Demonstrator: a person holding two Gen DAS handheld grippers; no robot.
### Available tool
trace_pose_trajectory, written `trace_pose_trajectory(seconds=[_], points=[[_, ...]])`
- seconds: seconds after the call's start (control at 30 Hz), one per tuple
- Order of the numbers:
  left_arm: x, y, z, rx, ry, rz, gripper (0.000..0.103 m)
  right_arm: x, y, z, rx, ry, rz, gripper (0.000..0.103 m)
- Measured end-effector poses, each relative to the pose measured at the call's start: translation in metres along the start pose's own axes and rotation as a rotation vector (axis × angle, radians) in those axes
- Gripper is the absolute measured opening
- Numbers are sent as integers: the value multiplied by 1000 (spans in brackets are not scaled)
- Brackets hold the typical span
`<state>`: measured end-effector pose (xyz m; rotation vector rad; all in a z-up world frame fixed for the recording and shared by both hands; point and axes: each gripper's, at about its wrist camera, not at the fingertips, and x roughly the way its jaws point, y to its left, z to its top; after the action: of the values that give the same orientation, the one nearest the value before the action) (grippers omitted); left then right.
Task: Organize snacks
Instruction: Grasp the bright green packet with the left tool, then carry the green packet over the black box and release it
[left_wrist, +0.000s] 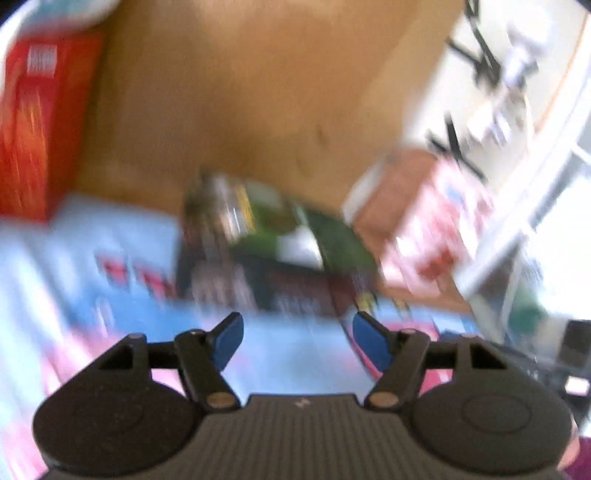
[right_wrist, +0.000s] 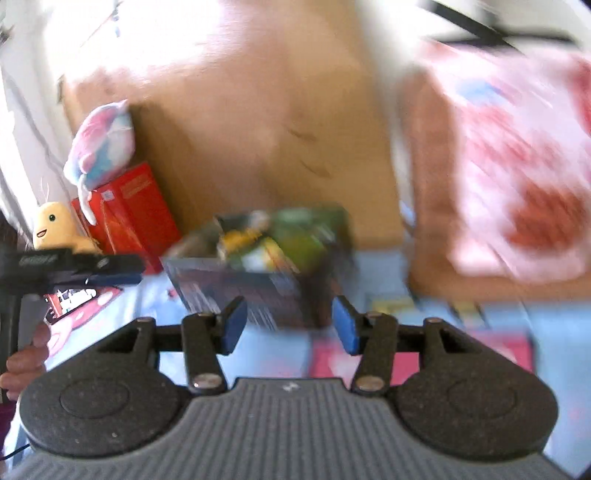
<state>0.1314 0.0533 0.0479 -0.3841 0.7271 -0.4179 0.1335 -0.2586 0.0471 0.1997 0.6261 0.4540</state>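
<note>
Scene: a dark snack box (right_wrist: 255, 280) stands on a light-blue patterned surface (left_wrist: 295, 354), against a big cardboard carton (left_wrist: 258, 92).
Contents: green and yellow packets (right_wrist: 295, 236), blurred.
Left gripper (left_wrist: 297, 341): spread wide, empty.
Right gripper (right_wrist: 288, 325): likewise released, near the box.
Handling: probably light, crinkly, slippery; pinch a packet's edge or the stiff box wall.

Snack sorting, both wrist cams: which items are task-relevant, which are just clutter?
Task-relevant:
dark snack box, green packets showing at its top
pink-and-red snack bag
left gripper, open
right gripper, open

Clutter:
yellow plush toy
pastel plush toy
red carton, contents unclear
</note>
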Motion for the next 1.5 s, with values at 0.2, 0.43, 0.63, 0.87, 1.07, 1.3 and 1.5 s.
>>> trace_pose_trajectory(seconds=[0.2, 0.43, 0.63, 0.87, 1.07, 1.3, 1.5], points=[[2, -4, -64, -61, 171, -122, 67, -52, -28, -75, 175, 43, -34, 55], [-7, 6, -75, -152, 174, -142, 58, -23, 20, -88, 140, 107, 27, 42], [-31, 39, -82, -235, 133, -119, 40, 17, 83, -86, 43, 196, 138, 42], [-93, 81, -105, -309, 68, -82, 40, 27, 140, -100, -61, 258, 249, 43], [-130, 81, -122, -247, 59, 7, 40, 13, 189, -127, -243, 284, 371, 47], [-139, 75, -129, -196, 61, 39, 44, -3, 213, -148, -433, 228, 376, 55], [-132, 69, -129, -189, 56, 29, 42, 3, 203, -144, -400, 203, 349, 46]])
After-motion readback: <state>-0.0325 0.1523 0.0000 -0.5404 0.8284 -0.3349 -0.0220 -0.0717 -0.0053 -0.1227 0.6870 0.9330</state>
